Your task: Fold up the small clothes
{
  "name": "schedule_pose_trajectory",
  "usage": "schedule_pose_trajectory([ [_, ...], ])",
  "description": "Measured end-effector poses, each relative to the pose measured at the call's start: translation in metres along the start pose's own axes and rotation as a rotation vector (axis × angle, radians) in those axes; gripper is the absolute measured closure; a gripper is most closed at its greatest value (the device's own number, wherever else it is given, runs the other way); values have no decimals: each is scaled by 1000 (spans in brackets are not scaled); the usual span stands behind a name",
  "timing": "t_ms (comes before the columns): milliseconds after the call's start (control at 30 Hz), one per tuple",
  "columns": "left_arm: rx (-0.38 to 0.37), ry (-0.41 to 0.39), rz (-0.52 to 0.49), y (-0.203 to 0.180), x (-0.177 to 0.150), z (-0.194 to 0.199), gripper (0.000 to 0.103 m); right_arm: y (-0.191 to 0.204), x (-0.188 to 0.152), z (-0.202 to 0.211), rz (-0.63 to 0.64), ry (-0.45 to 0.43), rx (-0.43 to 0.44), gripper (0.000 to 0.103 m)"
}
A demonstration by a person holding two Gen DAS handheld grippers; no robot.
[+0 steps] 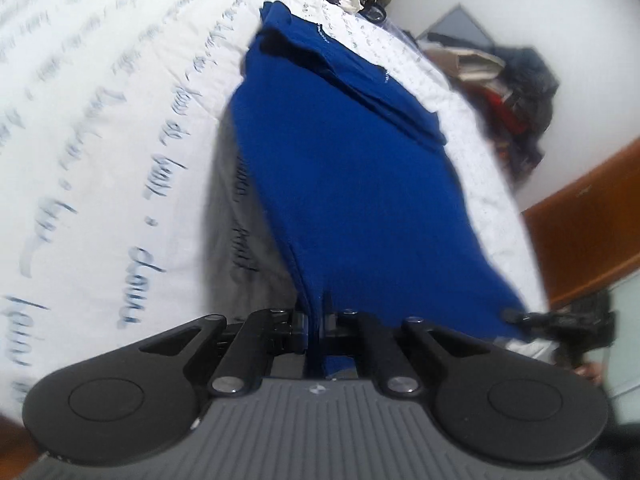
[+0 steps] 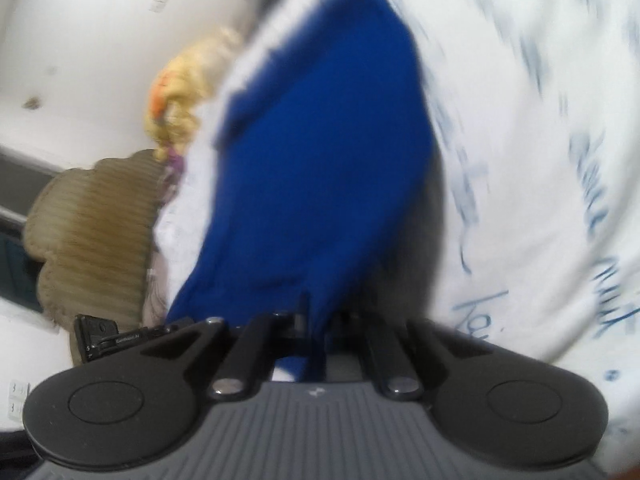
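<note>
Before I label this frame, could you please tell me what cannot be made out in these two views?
- Garment type: both views; its near edge is pinched in the left gripper and right gripper, the rest is bunched.
- Small white print on the folded part: left view; too small.
- Script on the sheet: right view; motion blur.
- Clutter beyond the bed: left view; blurred, at the rim.

We see our right gripper (image 2: 316,320) pinching the near edge of the blue garment (image 2: 320,160), lifted off the white script-printed bedsheet (image 2: 520,120); a tan ribbed cushion (image 2: 96,216) sits left, blurred.
</note>
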State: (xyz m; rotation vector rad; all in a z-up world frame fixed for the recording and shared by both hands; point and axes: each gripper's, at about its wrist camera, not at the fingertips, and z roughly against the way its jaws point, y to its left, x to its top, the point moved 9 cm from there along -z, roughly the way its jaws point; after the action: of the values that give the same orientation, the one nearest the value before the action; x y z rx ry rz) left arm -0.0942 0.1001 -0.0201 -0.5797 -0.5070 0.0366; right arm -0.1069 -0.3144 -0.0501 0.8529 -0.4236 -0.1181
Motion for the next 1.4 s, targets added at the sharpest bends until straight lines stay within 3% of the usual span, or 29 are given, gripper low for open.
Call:
schedule_pose_trajectory([
  [100, 63, 78, 1, 18, -17, -21, 92, -25, -14, -9, -20, 53, -73, 99],
  [167, 49, 57, 19, 22, -17, -22, 91, -28, -16, -7, -52, 38, -28, 99],
  [200, 57, 52, 23, 22, -15, -20, 92, -28, -15, -7, -51, 33, -35, 97],
  [267, 115, 7, -41, 20, -4, -7, 83, -23, -10, -3, -30, 37, -74, 90],
  [333, 213, -73, -147, 7, 22, 2, 51, -14, 14, 8, 51, -44, -172, 66],
  [367, 246, -133, -190, -2, 38, 3, 40, -6, 33, 13, 90, -111, -215, 59],
  [400, 271, -211, -230, -15, 57, -1, 18, 4, 53, 14, 128, -180, -228, 44],
  [433, 283, -274, -267, -27, 72, -10, 9, 18, 71, 5, 165, -243, -227, 32],
  [533, 341, -354, -390, -59, 109, -68, 19, 55, 128, -36, 291, -346, -226, 29],
  [600, 380, -307, -404, -64, 121, -119, 26, 63, 158, -81, 328, -346, -269, 30],
  [667, 399, -247, -389, -62, 123, -158, 30, 55, 173, -129, 348, -279, -380, 30],
  [700, 410, -238, -383, -58, 120, -168, 27, 50, 175, -149, 365, -245, -454, 30],
  [767, 460, -311, -414, -56, 116, -173, 1, 53, 168, -161, 502, -297, -598, 16],
  [800, 458, -319, -378, -49, 114, -172, 0, 51, 160, -164, 551, -305, -649, 11],
  [833, 429, -313, -344, -43, 112, -167, 0, 50, 149, -163, 571, -320, -654, 0],
  [1000, 409, -332, -314, -34, 114, -163, 0, 42, 107, -133, 555, -337, -621, 0],
  [1133, 441, -320, -340, -42, 119, -166, 0, 44, 113, -140, 552, -342, -636, 0],
  [1400, 426, -325, -330, -44, 121, -164, 0, 52, 111, -135, 548, -345, -638, 0],
])
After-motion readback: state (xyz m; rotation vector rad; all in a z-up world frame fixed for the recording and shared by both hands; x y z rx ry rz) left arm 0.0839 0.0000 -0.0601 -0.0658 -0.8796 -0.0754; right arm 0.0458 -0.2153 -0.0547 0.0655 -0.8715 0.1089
